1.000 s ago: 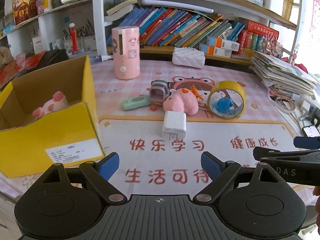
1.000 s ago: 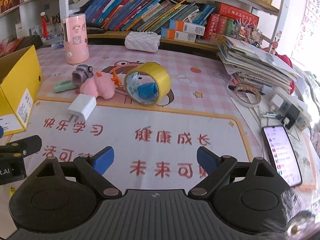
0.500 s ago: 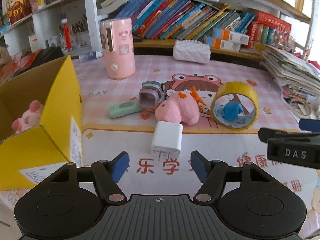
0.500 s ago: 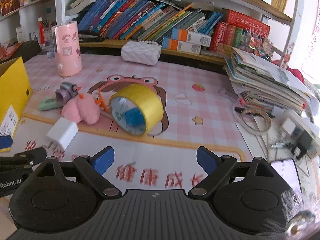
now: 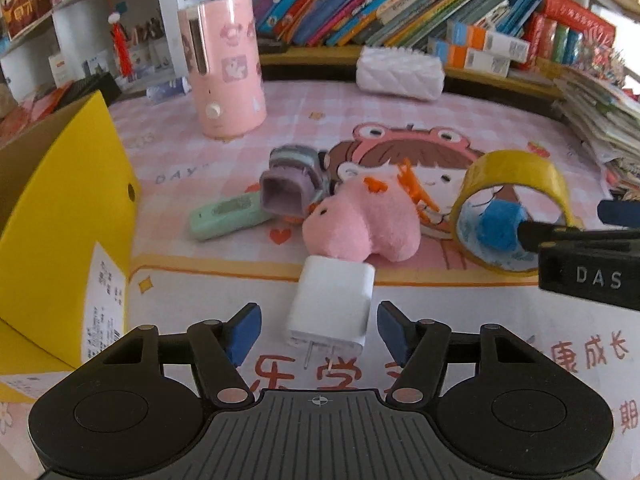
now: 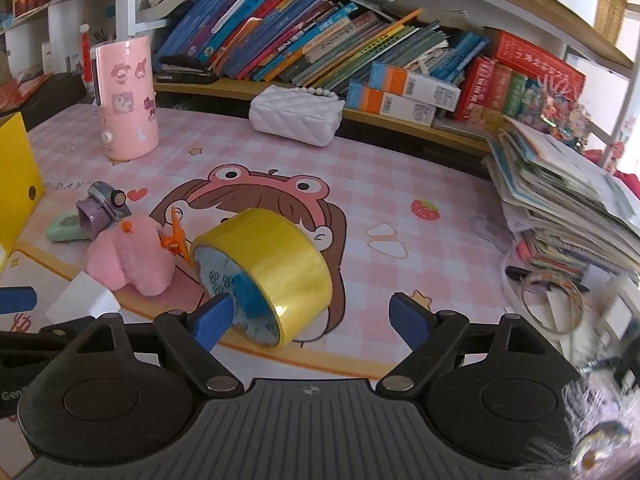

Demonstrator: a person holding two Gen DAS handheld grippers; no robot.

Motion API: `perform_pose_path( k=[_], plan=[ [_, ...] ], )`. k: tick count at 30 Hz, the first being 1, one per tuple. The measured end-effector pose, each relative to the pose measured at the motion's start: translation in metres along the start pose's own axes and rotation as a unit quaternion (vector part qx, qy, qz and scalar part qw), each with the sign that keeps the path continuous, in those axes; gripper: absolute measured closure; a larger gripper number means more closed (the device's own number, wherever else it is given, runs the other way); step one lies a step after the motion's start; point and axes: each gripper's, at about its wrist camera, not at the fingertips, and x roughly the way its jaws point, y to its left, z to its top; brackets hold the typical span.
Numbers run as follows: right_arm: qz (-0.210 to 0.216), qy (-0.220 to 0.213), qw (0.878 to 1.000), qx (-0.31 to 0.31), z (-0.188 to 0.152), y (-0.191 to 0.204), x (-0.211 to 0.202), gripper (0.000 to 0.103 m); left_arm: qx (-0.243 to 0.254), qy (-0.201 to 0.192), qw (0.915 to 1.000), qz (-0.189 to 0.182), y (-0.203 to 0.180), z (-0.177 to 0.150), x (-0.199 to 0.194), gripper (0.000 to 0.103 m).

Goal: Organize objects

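On a pink cartoon-printed surface (image 5: pixel 400 120), the left claw (image 5: pixel 318 330) straddles a white plug-in charger (image 5: pixel 330 304), its pads half-wide and not touching it. The right claw (image 6: pixel 316 316) is wide and closing around a yellow tape roll (image 6: pixel 272 264) standing on edge; one finger reaches into its core. The yellow cardboard box (image 5: pixel 72 216) waits at left. The roll may roll away if nudged off-centre. The charger touches a pink plush toy (image 5: pixel 360 224) and could drag it.

Yellow tape roll (image 6: pixel 266 268), white charger (image 5: pixel 330 304)
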Motion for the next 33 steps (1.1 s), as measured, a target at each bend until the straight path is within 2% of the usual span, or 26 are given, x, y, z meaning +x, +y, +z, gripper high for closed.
perform_pose_path(
  k=[5,7,8,10,15,17,18,22,28,33],
  plan=[
    [0.01,0.004,1.0,-0.017,0.003,0.002,0.014,0.031,-0.016,0.013,0.9998,-0.001,0.003,-0.001,0.009,0.044],
    [0.016,0.005,1.0,-0.021,0.004,0.002,0.017,0.042,-0.016,0.011,0.9998,0.0,0.002,0.0,0.009,0.047],
    [0.021,0.006,1.0,-0.021,0.004,0.002,0.018,0.047,-0.016,0.012,0.9998,0.0,0.001,0.001,0.009,0.052],
    [0.038,0.01,0.999,-0.013,0.006,-0.001,0.02,0.064,-0.014,0.012,0.9998,-0.002,0.0,0.002,0.008,0.059],
    [0.074,0.023,0.996,0.041,0.01,-0.016,0.016,0.071,-0.037,0.023,0.999,-0.012,0.004,0.001,0.003,0.06],
    [0.093,0.038,0.992,0.077,0.011,-0.024,0.014,0.079,-0.054,0.024,0.9981,-0.019,0.008,-0.001,-0.003,0.061],
    [0.102,0.049,0.988,0.101,0.011,-0.029,0.014,0.09,-0.061,0.023,0.9977,-0.021,0.01,-0.002,-0.008,0.061],
    [0.115,0.07,0.979,0.153,0.004,-0.037,0.009,0.097,-0.087,0.017,0.9956,-0.03,0.017,-0.006,-0.024,0.062],
    [0.12,0.06,0.974,0.18,-0.002,-0.037,-0.006,0.097,-0.116,0.005,0.9926,-0.034,0.03,-0.012,-0.045,0.062],
    [0.129,0.058,0.971,0.194,-0.006,-0.032,-0.02,0.097,-0.133,-0.021,0.9898,-0.045,0.04,-0.015,-0.066,0.062]
  ],
)
